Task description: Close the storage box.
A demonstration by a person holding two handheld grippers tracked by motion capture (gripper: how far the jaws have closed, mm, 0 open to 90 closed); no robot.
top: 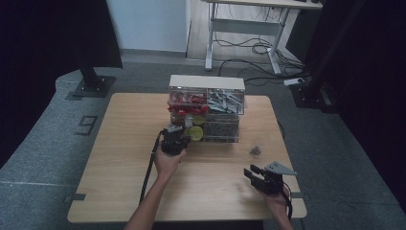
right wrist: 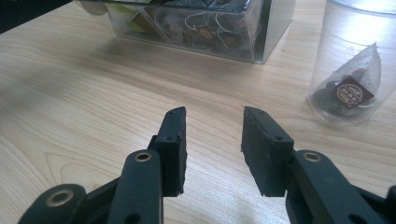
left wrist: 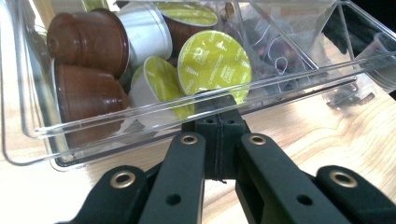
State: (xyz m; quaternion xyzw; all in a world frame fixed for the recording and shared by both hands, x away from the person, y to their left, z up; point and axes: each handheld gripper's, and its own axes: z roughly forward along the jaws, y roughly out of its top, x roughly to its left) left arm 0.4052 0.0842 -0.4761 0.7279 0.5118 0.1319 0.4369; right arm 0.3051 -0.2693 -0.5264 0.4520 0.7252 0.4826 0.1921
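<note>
Light wood-grain surface on grey carpet; dark curtains at the sides, white desk legs and loose cables beyond. Clear drawer organizer at the far middle of the surface. Bottom drawer pulled out toward the left claw, pinched shut on its front lip. Inside: brown and green-lidded capsules, lid print reading "CAPPUCCINO". Right claw open, empty, near edge, well right of organizer. Clear cup holding a tea bag, right of organizer.
</note>
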